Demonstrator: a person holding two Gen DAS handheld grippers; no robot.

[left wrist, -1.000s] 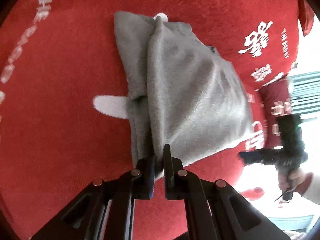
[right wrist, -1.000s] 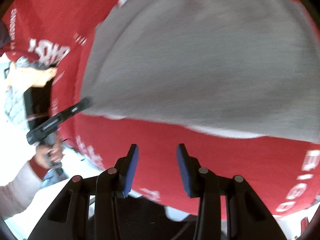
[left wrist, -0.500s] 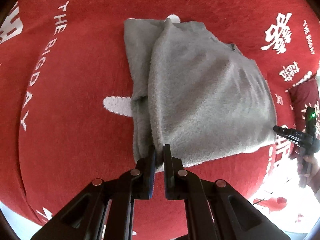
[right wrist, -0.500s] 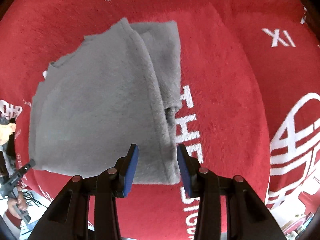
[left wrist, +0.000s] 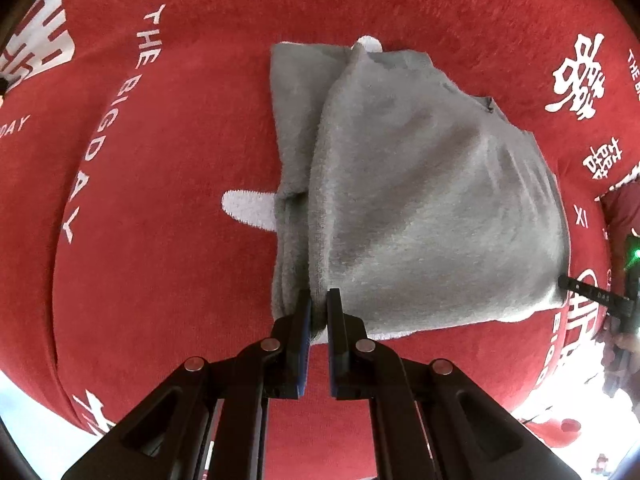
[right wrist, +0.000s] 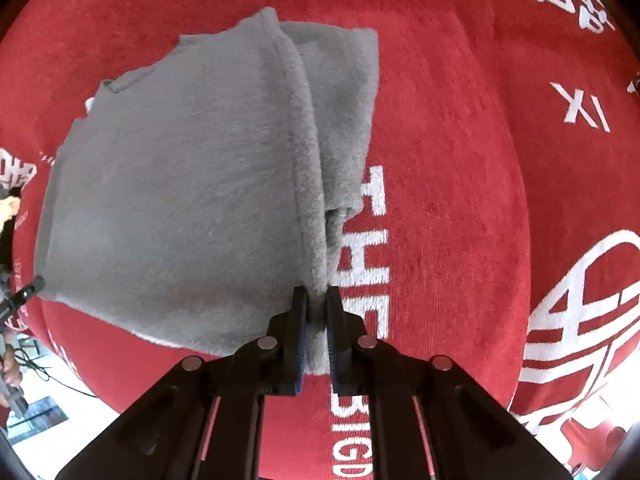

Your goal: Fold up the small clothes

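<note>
The left gripper [left wrist: 319,306], shown at the lower centre of the left wrist view, is closed on the near edge of a grey fleece garment [left wrist: 420,208], a ridge of the fabric being pinched between its two dark fingers. The garment is spread across the centre and right of that frame on a red cloth [left wrist: 160,160] printed with white lettering, the words "THE BIG DAY" being legible along the left side. A folded-over layer is seen to run from the pinched point toward the upper centre, where a narrower strip of the garment lies exposed to its left. A white printed patch [left wrist: 248,210] on the cloth is partly covered by the garment's left edge. At the right margin of the same view, a dark handle with a green light [left wrist: 634,254] is visible, though what it belongs to cannot be told with certainty. In the right wrist view, the right gripper [right wrist: 317,308] is likewise pressed onto the garment [right wrist: 180,184], a seamed ridge of fleece being held between its fingers at the lower centre. Here the garment occupies the left and centre of the frame, with the red cloth [right wrist: 460,200] exposed to the right. White lettering [right wrist: 366,248] is partly hidden beneath the garment's right edge.
</note>
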